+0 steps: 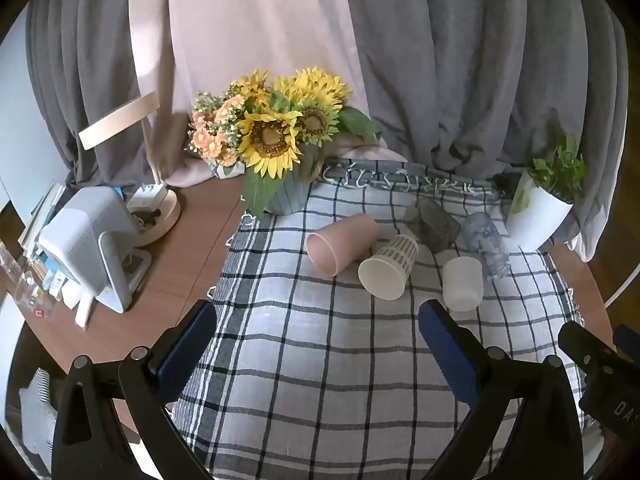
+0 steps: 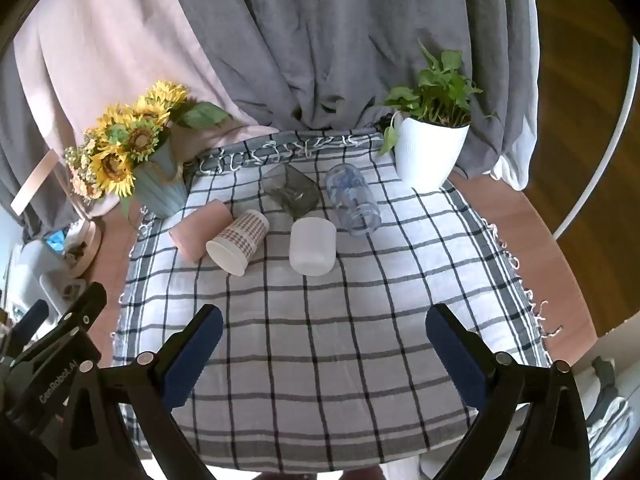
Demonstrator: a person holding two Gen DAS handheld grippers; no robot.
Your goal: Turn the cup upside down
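Several cups lie on their sides on a checked cloth (image 1: 320, 360) (image 2: 320, 360). A pink cup (image 1: 340, 242) (image 2: 198, 226) is on the left, and a patterned paper cup (image 1: 390, 266) (image 2: 238, 242) lies against it. A frosted white cup (image 1: 463, 283) (image 2: 313, 246) is in the middle. Behind are a dark glass (image 1: 434, 224) (image 2: 294, 192) and a clear blue-printed glass (image 1: 486, 244) (image 2: 354, 200). My left gripper (image 1: 318, 320) is open and empty, short of the cups. My right gripper (image 2: 324, 326) is open and empty, near the white cup.
A sunflower vase (image 1: 280, 140) (image 2: 132, 152) stands at the cloth's back left. A white plant pot (image 1: 540, 216) (image 2: 432, 148) stands at the back right. A white device (image 1: 92, 248) and a lamp base (image 1: 160, 212) sit on the wooden table, left. Grey curtains hang behind.
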